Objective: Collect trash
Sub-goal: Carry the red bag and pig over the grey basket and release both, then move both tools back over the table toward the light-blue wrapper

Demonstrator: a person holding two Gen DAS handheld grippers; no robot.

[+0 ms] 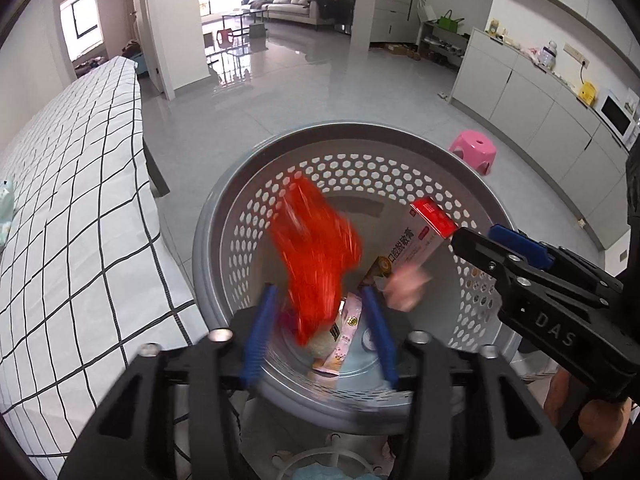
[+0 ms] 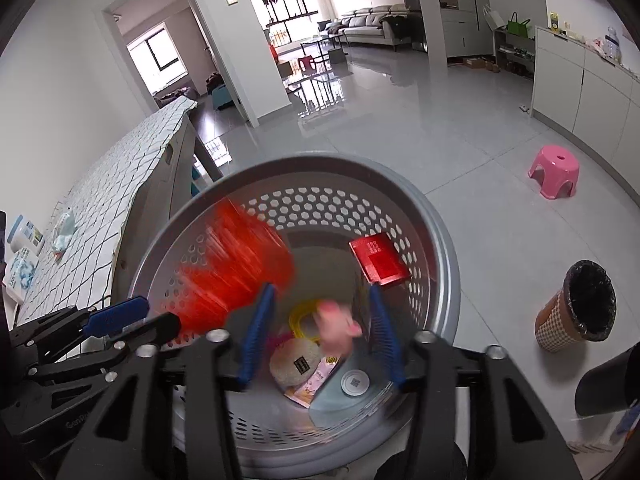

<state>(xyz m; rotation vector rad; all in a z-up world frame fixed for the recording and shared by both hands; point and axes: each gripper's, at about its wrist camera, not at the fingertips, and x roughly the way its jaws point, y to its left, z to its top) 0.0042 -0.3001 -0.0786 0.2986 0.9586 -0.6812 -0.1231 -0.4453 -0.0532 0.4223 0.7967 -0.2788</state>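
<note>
Hanging over a grey perforated basket (image 1: pixel 400 136), both grippers stood with their jaws parted and nothing pressed between the blue pads. Ahead of the left gripper (image 1: pixel 320 332), a blurred red wrapper (image 1: pixel 316 248) sat in mid-air above and between its fingers (image 1: pixel 258 332), clear of both pads and inside the basket's rim. The right gripper (image 2: pixel 320 336) had a small blurred pink scrap (image 2: pixel 338 328) loose in the gap between its fingers (image 2: pixel 256 336), touching neither pad as far as the blur allowed, while a red-ended box (image 2: pixel 379 259) tilted just beyond its right fingertip, against the basket's far wall. Lower down, on the basket floor, lay a yellow ring (image 2: pixel 300 316), a round beige pad (image 2: pixel 296 362) and a pink sachet (image 2: pixel 316 380). Beside the basket stood a table with a checked cloth (image 1: pixel 80 200); well apart on the tiled floor were a pink stool (image 2: pixel 554 172) and a lined bin (image 2: pixel 576 306).
</note>
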